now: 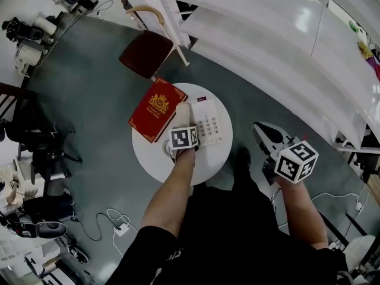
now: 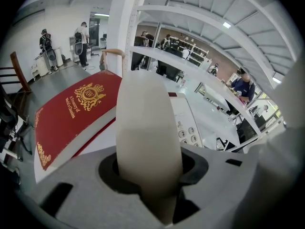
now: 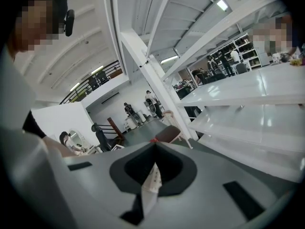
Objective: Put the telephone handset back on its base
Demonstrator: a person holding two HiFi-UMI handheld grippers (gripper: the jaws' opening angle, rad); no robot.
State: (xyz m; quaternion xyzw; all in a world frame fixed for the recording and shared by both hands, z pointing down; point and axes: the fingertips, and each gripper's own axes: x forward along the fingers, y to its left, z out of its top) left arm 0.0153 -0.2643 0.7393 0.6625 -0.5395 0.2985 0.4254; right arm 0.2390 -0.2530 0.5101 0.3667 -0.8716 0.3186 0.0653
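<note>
Our left gripper (image 2: pixel 148 178) had its jaws clamped on the handset (image 2: pixel 147 123), whose long axis ran along the left side of the base (image 2: pixel 187 123), pointing away from us. The handset hid the cradle, so we could not tell whether they touched. Our right gripper (image 1: pixel 261 132), jaws together and empty, hung well right of the base.

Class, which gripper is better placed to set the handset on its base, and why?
Left: the left gripper grips the handset right beside the base on the table; the right gripper hangs shut, off the table.
</note>
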